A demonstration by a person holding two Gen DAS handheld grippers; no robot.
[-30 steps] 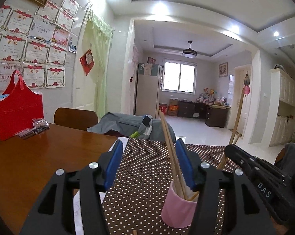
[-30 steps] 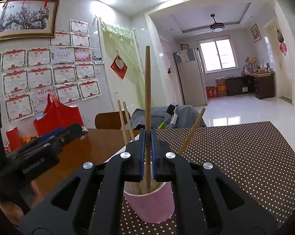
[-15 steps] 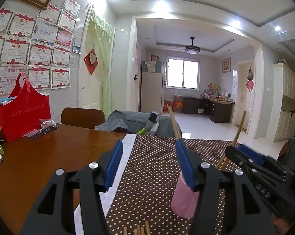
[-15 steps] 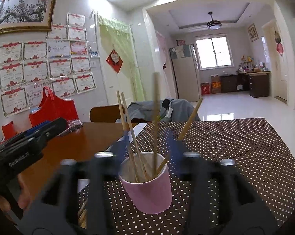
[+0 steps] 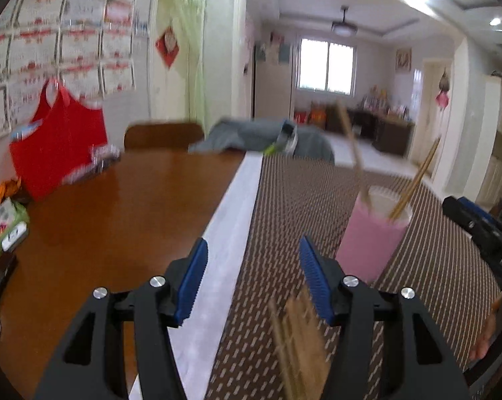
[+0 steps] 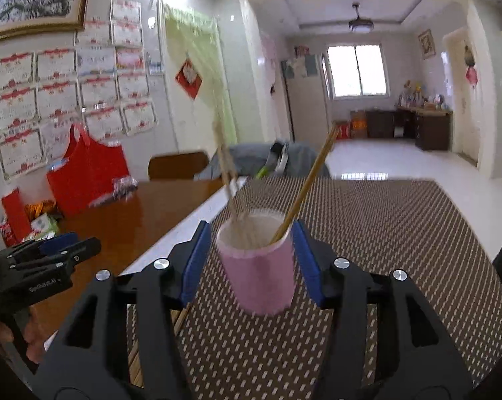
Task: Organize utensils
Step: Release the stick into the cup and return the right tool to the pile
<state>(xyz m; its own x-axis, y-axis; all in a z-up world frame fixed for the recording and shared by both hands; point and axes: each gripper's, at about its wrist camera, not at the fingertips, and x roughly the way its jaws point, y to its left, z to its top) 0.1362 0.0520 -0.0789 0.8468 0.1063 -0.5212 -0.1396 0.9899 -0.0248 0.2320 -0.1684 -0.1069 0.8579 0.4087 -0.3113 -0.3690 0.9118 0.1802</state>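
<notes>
Standing in pink cup [image 6: 260, 276], chopsticks [image 6: 304, 188], between spread right hand-held gripper [image 6: 252, 261].

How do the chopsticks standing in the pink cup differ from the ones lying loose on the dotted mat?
The wooden chopsticks in the pink paper cup stand leaning on its rim, fanned apart; the loose wooden chopsticks lie flat on the brown dotted mat, bunched side by side. The cup's set sits farther from the left tool; the loose ones lie just beneath it. Both look like plain wood.
</notes>
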